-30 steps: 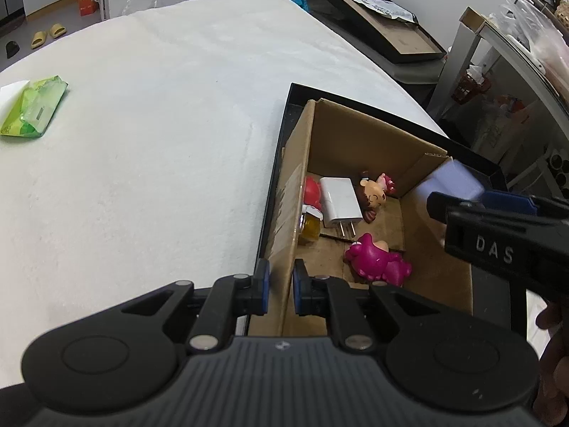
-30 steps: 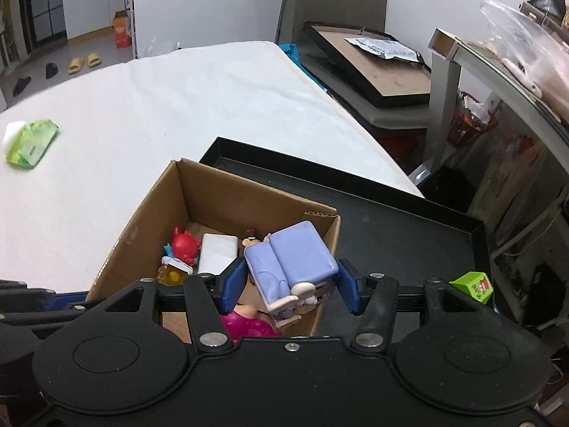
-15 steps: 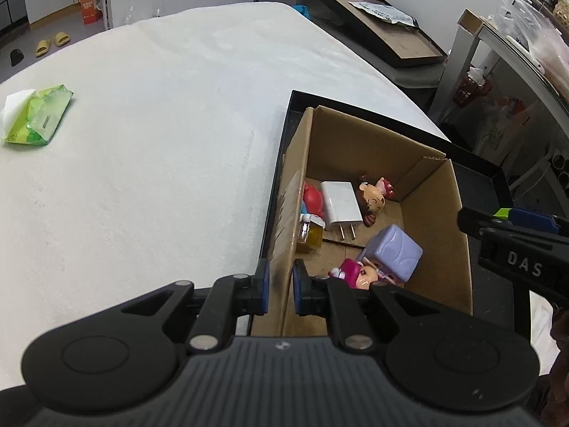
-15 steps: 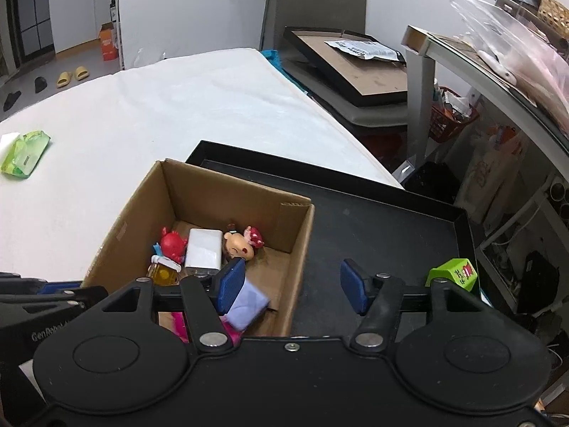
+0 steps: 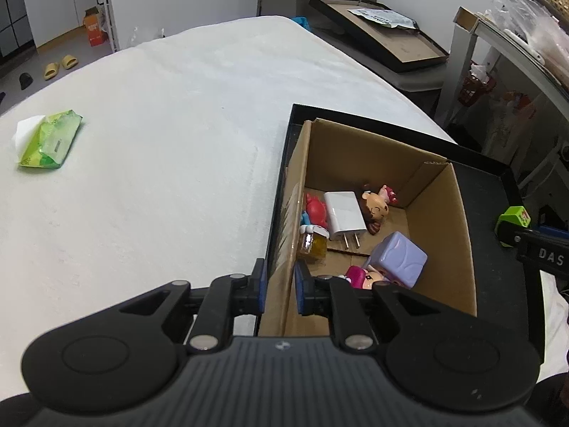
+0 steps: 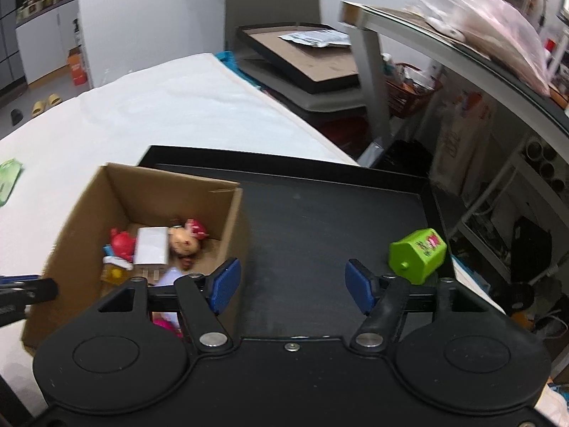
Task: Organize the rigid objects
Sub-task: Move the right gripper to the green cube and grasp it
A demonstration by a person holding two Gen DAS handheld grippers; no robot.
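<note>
Left gripper (image 5: pixel 279 291): jaws clamped on the near wall of the cardboard box (image 5: pixel 458 235).
Right gripper (image 6: pixel 291 286): jaws apart, they have just been opening; nothing between them, only the bare black tray (image 6: pixel 320 213) below.
Purple toy (image 5: pixel 400 259): lies inside the box, beside the pink figure (image 5: pixel 357 277).
White charger (image 5: pixel 345 211): in the box, between the red toy (image 5: pixel 315 208) and the doll head (image 5: pixel 375 208).
Green toy (image 6: pixel 418 254): on the tray, right of the right gripper, apart from it.

Pink figure (image 5: pixel 357 277): lower half hidden behind left gripper (image 5: pixel 279 286).
Lilac block (image 6: pixel 170 279): mostly hidden behind right gripper (image 6: pixel 291 284), blurred.
Green pack (image 6: pixel 8 183): cut by left edge.
Shelf clutter (image 6: pixel 498 28): blurred, unidentifiable.
Yellow jar (image 5: pixel 313 245): label too small to read.
</note>
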